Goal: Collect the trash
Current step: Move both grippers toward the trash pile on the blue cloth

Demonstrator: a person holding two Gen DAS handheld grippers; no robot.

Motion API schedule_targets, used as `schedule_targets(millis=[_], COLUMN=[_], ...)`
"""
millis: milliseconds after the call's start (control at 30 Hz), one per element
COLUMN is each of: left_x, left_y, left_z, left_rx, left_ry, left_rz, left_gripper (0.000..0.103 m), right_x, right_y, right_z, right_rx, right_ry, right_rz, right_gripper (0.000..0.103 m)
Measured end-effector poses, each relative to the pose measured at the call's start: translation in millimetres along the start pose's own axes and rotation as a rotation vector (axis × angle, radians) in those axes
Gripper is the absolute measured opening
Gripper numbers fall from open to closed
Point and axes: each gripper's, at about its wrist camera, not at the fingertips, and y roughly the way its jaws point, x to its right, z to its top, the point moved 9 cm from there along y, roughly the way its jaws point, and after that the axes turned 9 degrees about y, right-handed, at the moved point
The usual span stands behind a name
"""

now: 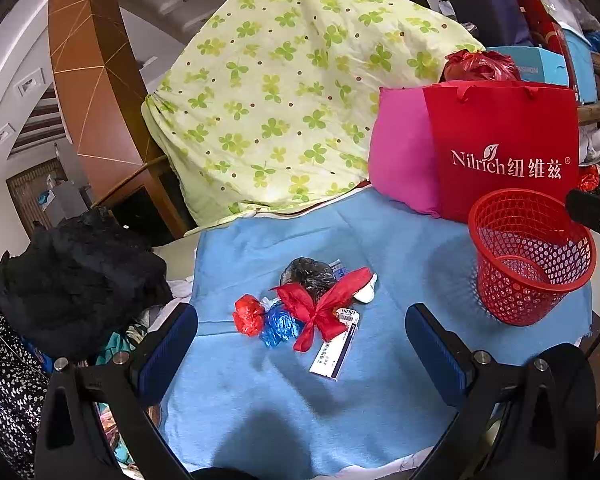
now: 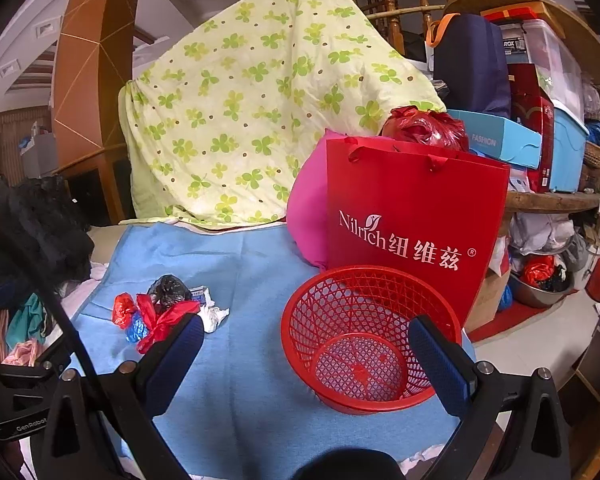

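Observation:
A small heap of trash lies on the blue cloth [image 1: 260,412]: a red ribbon bow [image 1: 324,304], a black plastic wad [image 1: 308,274], a red wad [image 1: 248,314], a blue wad [image 1: 278,326], a white crumpled tissue [image 1: 366,292] and a white-and-blue box [image 1: 334,354]. My left gripper [image 1: 300,344] hovers open just short of the heap, holding nothing. A red mesh basket [image 2: 364,340] stands empty to the right. My right gripper [image 2: 306,356] is open in front of the basket, with the ribbon bow [image 2: 160,320] by its left finger.
A red paper bag [image 2: 412,220] and a pink cushion [image 2: 306,220] stand behind the basket. A green clover quilt [image 2: 252,112] is piled at the back. A black garment [image 1: 72,280] lies left of the cloth. Boxes and bins crowd the shelves [image 2: 556,200] at right.

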Motion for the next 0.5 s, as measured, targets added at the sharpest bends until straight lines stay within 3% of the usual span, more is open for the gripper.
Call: schedule_targets(millis=[500], left_x=[-14], left_y=[19], left_z=[-15], left_rx=[-0.026], left_ry=[-0.053], left_rz=[-0.018], left_gripper=[0.103], right_x=[-23], right_y=[9], right_z=[-5], right_rx=[-0.025], right_ry=[-0.050], right_rz=[-0.002], right_gripper=[0.103])
